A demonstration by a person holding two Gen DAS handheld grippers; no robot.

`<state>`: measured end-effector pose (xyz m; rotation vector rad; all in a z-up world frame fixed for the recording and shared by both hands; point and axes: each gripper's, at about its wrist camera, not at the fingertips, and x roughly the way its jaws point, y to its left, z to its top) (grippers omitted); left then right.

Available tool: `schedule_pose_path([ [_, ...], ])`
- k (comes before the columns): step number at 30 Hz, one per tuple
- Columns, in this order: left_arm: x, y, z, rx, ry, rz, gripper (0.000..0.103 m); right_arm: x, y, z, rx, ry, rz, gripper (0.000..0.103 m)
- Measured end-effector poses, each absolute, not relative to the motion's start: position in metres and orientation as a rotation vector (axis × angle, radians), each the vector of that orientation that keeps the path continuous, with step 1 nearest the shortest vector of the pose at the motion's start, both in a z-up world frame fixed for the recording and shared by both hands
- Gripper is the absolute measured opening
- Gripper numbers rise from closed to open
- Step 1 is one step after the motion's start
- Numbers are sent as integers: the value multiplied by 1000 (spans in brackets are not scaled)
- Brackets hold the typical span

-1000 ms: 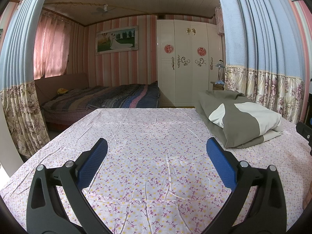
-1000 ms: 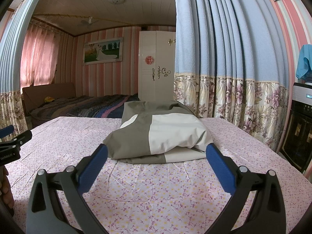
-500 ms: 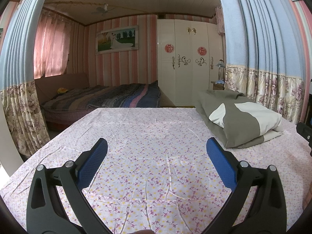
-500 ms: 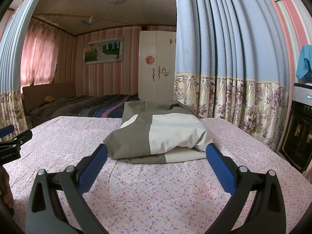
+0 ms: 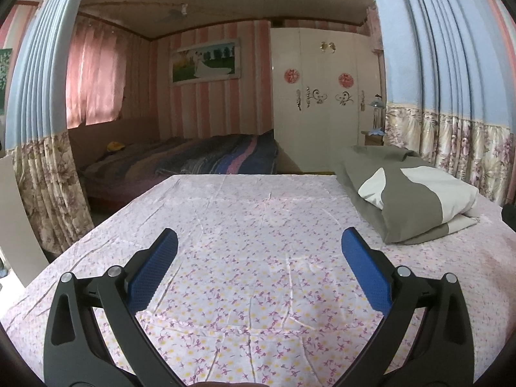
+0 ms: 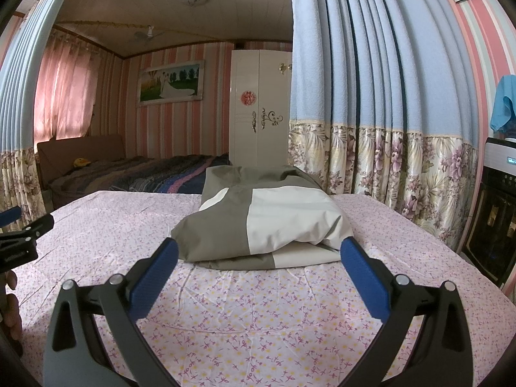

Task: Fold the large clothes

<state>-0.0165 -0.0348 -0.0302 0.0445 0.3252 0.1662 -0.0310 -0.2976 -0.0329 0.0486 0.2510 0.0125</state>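
Pink-striped walls, a white wardrobe [image 5: 317, 109] and blue curtains with flowered hems [image 6: 371, 96] frame a surface spread with a flowered sheet [image 5: 258, 258]; whether it is a bed or a tabletop under that sheet cannot be told.

On the sheet, toward its far right corner, lies a grey and cream garment [image 6: 267, 222], gathered into a thick, layered bundle with its edges roughly stacked. It already lies folded, so the scene fits either a finished fold with both claws drawn back or a folded piece waiting to be shaken out and folded; the pictures do not settle which.

Both claws are released, jaws spread wide and holding nothing. The left claw [image 5: 258, 258] hangs over bare sheet near the front edge, well apart from the garment. The right claw [image 6: 258, 258] points straight at the bundle, its blue fingertips [image 6: 350, 248] just short of the near hem.

Risks, as a judgement: a pinch at that hem could catch only the top layer and drag the stack apart, or take up the loose sheet along with it. The puffy top fold also looks ready to slump if nudged.

No brand or label reads clearly; faint lettering on the left claw's body in the right view is too small to make out.
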Motion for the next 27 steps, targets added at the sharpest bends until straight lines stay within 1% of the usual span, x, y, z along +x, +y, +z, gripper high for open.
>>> schedule_pose_path([
  [6,-15,-32,-30,33,336,184,100,-30,-298,-33,48,252,13,101],
  [13,-21,-36,-28,47,301,163,100,-31,-298,-33,48,251,13,101],
  [17,-20,-37,-28,37,314,166,100,-31,-298,-33,48,252,14,101],
  [21,-12,-35,-31,20,364,176,100,-30,-298,-33,48,251,14,101],
  [27,-20,-40,-29,34,329,117,100,-31,-298,-33,47,253,14,101],
])
